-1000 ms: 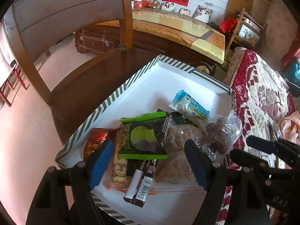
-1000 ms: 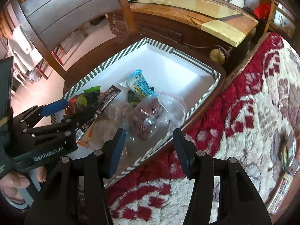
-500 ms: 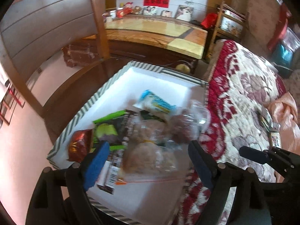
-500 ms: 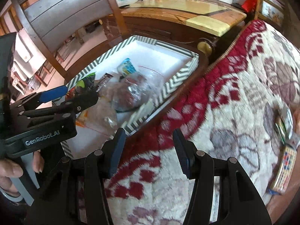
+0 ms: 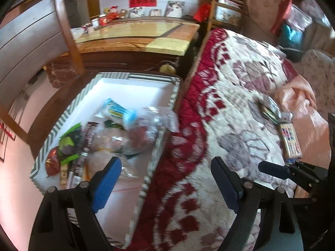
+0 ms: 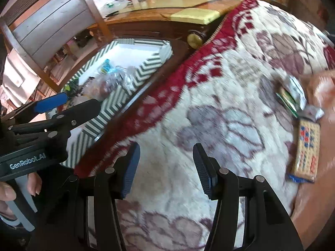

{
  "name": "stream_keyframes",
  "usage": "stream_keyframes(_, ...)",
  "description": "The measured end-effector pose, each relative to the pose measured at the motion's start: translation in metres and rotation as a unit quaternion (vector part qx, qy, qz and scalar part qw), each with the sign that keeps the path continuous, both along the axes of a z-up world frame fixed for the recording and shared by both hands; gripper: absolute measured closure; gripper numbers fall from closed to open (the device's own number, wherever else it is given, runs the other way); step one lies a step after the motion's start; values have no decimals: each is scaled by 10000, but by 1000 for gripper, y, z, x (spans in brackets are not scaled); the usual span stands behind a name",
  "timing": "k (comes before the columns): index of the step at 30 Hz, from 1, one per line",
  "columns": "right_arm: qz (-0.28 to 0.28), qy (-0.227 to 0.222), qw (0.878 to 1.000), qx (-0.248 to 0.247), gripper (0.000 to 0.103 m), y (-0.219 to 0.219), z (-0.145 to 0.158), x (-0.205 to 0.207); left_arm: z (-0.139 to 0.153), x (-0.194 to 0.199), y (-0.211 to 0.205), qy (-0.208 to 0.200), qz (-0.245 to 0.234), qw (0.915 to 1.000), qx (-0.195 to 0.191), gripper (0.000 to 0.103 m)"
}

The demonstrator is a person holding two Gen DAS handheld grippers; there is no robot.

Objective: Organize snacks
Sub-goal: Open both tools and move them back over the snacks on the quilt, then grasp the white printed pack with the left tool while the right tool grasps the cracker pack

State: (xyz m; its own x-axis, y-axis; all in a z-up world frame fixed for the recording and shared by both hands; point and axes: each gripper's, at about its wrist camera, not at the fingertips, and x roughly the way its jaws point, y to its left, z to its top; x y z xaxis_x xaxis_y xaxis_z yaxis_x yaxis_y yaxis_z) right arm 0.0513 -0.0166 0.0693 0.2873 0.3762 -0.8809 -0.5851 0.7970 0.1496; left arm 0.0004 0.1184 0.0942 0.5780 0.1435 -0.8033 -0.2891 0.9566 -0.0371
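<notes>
I have swung both grippers off the striped box of bagged snacks toward the bedspread. Left gripper has just widened, empty; right gripper half-open, empty. Cracker pack, probably next, lies well right.

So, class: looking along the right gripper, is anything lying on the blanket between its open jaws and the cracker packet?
Nothing visible does. The right gripper is open and empty above bare blanket. The cracker packet lies off to the right, beside smaller wrappers further back, not in the path.
</notes>
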Motion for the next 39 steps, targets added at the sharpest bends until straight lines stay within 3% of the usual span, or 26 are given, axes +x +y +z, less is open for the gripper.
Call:
stream_keyframes(23, -1052, 152, 9943, 56, 51, -114, -11, 20, -11, 44, -85, 256, -895, 9955, 145, 14)
stream_keyframes(39, -1893, -89, 9819, -60, 51, -181, 1, 48, -22, 86, -121, 432, -1353, 9899, 26, 14)
